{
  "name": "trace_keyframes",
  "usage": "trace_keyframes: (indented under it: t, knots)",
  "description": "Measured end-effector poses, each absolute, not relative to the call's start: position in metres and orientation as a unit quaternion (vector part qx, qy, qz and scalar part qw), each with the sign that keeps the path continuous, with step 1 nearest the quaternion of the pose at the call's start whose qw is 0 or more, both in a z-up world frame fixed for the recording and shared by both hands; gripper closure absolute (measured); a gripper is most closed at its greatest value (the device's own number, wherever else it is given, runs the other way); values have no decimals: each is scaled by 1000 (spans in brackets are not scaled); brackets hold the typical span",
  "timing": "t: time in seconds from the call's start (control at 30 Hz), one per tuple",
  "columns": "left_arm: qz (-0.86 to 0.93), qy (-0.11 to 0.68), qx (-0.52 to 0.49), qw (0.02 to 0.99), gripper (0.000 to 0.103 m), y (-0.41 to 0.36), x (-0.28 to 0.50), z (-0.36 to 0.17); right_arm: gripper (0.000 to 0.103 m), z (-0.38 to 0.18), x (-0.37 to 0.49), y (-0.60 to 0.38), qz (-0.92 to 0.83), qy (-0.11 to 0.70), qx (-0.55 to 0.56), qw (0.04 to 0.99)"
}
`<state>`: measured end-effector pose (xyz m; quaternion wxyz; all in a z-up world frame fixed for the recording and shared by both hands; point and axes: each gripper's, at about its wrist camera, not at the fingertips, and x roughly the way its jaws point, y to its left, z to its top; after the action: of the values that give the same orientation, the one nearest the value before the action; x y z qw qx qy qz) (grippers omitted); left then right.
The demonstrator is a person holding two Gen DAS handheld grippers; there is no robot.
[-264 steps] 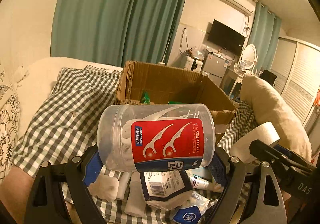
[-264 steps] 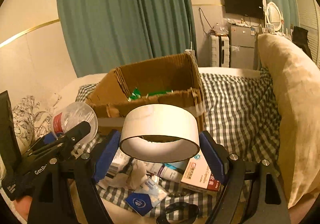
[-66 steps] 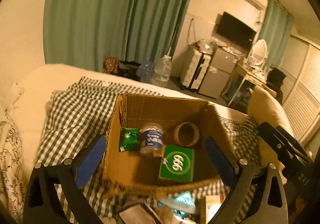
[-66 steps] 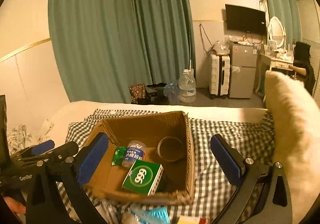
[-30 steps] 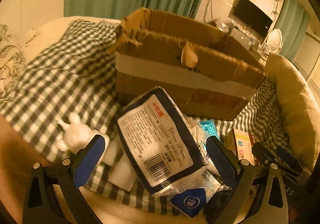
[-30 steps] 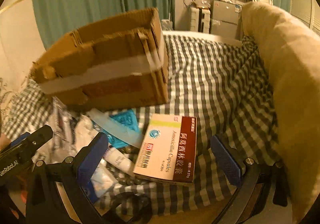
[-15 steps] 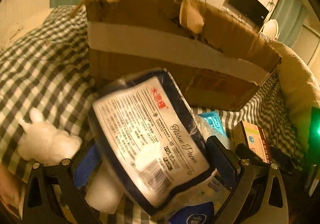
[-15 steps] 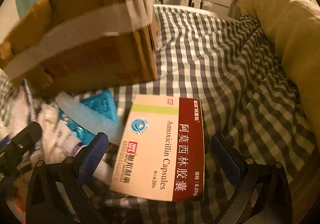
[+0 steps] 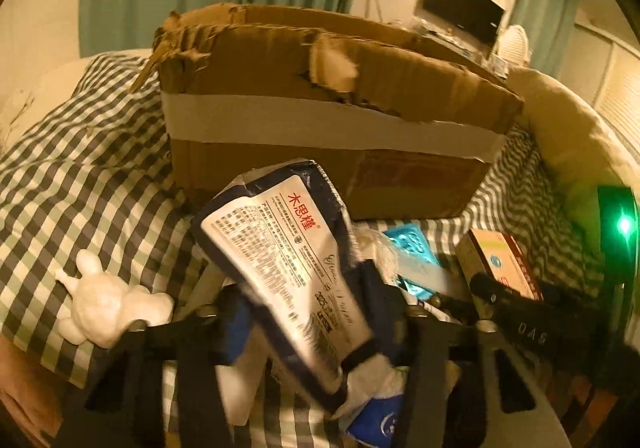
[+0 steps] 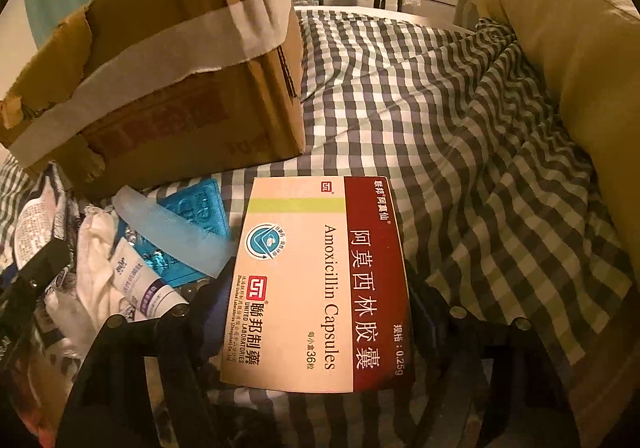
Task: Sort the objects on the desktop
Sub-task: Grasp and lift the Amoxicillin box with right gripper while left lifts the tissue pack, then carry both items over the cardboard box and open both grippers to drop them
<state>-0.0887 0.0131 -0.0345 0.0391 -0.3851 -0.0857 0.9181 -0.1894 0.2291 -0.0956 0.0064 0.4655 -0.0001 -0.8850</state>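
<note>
Bed [image 10: 420, 96], checked cover, carries everything. A beige pillow [image 10: 568, 48] lies along its right edge.

Cardboard box [image 9: 320, 120], torn rim, pale tape band round its wall, stands on the cover behind the clutter.

Tissue pack [image 9: 288, 268], dark blue with white printed panel, tilted up off the pile in front of the box. Left tongs [image 9: 312, 312] have just been closing and now pinch it, blue pads against both sides.

Amoxicillin box [image 10: 320, 284], cream and maroon, lies flat on the cover just right of the clutter, near the cardboard box's corner. Right tongs [image 10: 316, 312] have just been closing; the box sits between the jaws, edges at the pads. Whether the pads press it I cannot tell.

Smaller things left of the medicine box: pale blue comb [image 10: 172, 236] over a teal packet [image 10: 196, 208], white tube [image 10: 140, 284] among crumpled tissue.

White rabbit figure [image 9: 104, 304] on the cover, far left, apart from the pile.
</note>
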Motion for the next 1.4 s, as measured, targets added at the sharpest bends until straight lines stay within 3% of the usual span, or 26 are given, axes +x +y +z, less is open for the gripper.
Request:
trace_keyframes:
  t: [0.1,0.2,0.47,1.4]
  knots:
    - [923,-72,-376,46,75,16,-84,-32,29,-92,-183,229,-888,-2,460,8]
    - [924,-78,-371,49,78,12,-79,-28,29,-87,-179,230,-892,-6,452,13]
    - [928,-112,-351,53,78,-1,-66,-9,29,-63,-164,225,-906,-4,422,36]
    - [945,-84,-307,70,78,15,-39,49,29,-3,-126,211,-921,-35,371,108]
